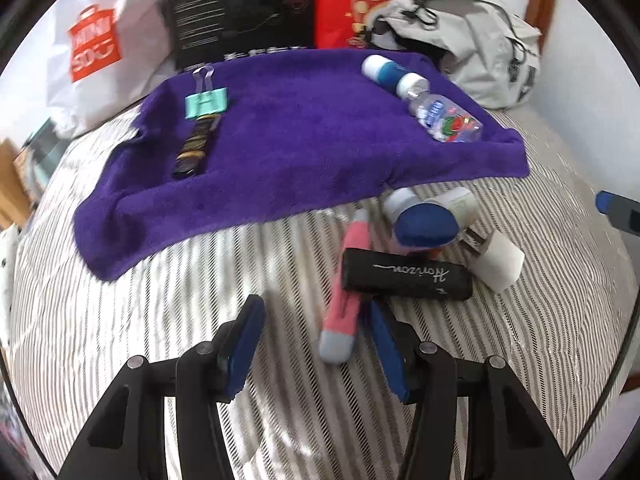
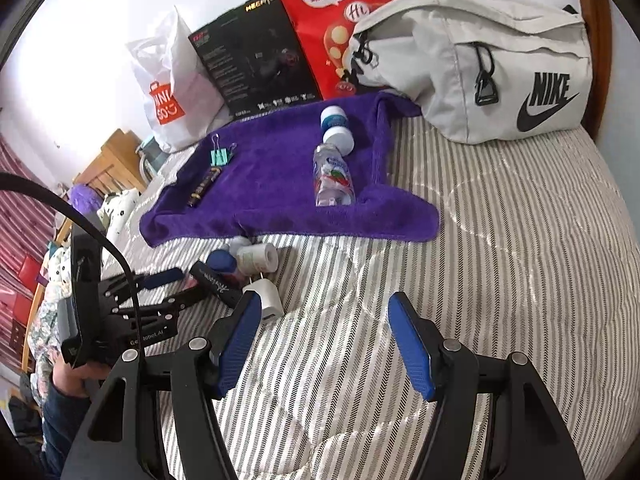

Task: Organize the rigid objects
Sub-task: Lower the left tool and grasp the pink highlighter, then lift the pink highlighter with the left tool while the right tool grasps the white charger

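the right hand-held gripper (image 2: 324,340) hangs over the striped bed (image 2: 500,260), blue pads spread wide with nothing between them. ahead, a purple towel (image 2: 280,200) carries a green binder clip (image 2: 221,156), a dark patterned stick (image 2: 204,188), a clear bottle (image 2: 334,176) and a white-capped blue jar (image 2: 334,118). at left the left hand-held gripper (image 2: 176,286) reaches into a cluster around a black tube (image 2: 214,282) and a white charger (image 2: 266,300).
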Demonstrator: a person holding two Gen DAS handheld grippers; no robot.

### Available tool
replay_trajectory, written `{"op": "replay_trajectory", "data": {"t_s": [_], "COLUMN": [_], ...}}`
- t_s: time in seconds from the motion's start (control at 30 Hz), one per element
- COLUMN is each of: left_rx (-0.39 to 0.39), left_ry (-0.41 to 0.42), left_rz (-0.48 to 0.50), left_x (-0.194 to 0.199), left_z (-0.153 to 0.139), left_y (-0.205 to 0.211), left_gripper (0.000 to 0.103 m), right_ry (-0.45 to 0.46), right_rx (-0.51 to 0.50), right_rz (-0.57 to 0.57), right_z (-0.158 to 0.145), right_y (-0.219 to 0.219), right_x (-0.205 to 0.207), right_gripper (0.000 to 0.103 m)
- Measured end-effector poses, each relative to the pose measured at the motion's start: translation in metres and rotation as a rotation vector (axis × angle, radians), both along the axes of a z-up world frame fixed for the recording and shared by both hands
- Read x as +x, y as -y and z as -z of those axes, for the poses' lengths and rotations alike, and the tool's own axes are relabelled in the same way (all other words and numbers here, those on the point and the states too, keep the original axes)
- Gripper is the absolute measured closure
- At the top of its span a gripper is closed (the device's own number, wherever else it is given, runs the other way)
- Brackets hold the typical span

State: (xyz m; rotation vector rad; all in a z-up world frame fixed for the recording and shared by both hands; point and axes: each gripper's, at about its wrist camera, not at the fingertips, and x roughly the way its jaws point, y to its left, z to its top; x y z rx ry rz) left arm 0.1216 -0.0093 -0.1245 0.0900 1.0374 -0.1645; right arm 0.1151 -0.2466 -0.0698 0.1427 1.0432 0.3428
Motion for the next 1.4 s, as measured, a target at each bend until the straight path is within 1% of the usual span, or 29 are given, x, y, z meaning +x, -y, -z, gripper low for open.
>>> {"op": "replay_trajectory", "data": {"t_s": [0.03,0.07,0.17,0.2,0.23,0.27,0.4,0.5,0.57,0.7,0.8,0.87,0.9,0.97,1.03,1.1,1.2,1.3,1.4], "left_rx": [0.013,0.024,0.009,0.008,0.008,0.005,-0.017,-0.001,0.003,-0.034,-0.037,-0.033,-0.039,-0.051,-0.069,-0.083,-0.083,-0.079,-0.066], "left_ry": [0.004,0.013,0.017,0.020,0.022,0.022,0.019,0.023,0.029,0.024,0.026,0.031,0.033,0.041,0.040,0.036,0.032,0.036,0.035], "left_rz": [0.018,0.038,0.080,0.090,0.100,0.110,0.122,0.070,0.055,0.025,0.025,0.026,0.020,0.016,0.009,0.007,0.011,0.011,0.010], "left_x": [0.002,0.004,0.009,0.010,0.012,0.012,0.009,0.002,-0.001,0.000,0.000,0.000,0.000,-0.001,-0.001,-0.001,0.000,-0.001,-0.004], "left_z": [0.001,0.001,0.001,0.001,0.001,0.000,0.001,-0.001,0.000,-0.001,-0.001,-0.001,-0.001,0.000,-0.001,-0.001,-0.001,-0.001,-0.001], "left_y": [0.003,0.007,0.012,0.014,0.015,0.016,0.009,-0.007,-0.015,-0.031,-0.032,-0.031,-0.031,-0.033,-0.035,-0.037,-0.037,-0.037,-0.038], "left_gripper": [0.052,0.055,0.068,0.071,0.078,0.086,0.086,0.086,0.086,0.086,0.086,0.086,0.086,0.086,0.086,0.086,0.086,0.086,0.086], "right_ry": [-0.004,-0.009,-0.025,-0.029,-0.032,-0.033,-0.033,-0.031,-0.031,-0.045,-0.053,-0.035,-0.035,-0.041,-0.045,-0.025,-0.003,-0.008,-0.008], "right_rx": [-0.001,-0.002,-0.006,-0.010,-0.012,-0.014,-0.021,-0.012,-0.011,-0.033,-0.064,-0.081,-0.086,-0.102,-0.120,-0.127,-0.140,-0.163,-0.228], "right_rz": [-0.001,0.000,0.005,0.006,0.004,0.001,-0.019,-0.051,-0.090,-0.183,-0.217,-0.232,-0.236,-0.238,-0.238,-0.238,-0.244,-0.250,-0.233], "right_z": [0.001,0.003,0.008,0.009,0.010,0.010,0.009,0.010,0.012,0.027,0.039,0.044,0.046,0.051,0.056,0.057,0.059,0.057,0.050], "right_y": [0.000,-0.001,-0.002,-0.002,-0.003,-0.005,-0.012,-0.022,-0.034,-0.065,-0.078,-0.083,-0.085,-0.087,-0.089,-0.091,-0.094,-0.092,-0.080], "right_x": [0.000,0.001,0.005,0.005,0.006,0.007,0.009,0.008,0.007,0.005,0.007,0.007,0.008,0.010,0.014,0.016,0.019,0.017,0.012], "right_gripper": [0.037,0.037,0.037,0.037,0.037,0.037,0.037,0.037,0.037,0.037,0.038,0.047,0.049,0.060,0.064,0.066,0.073,0.074,0.074]}}
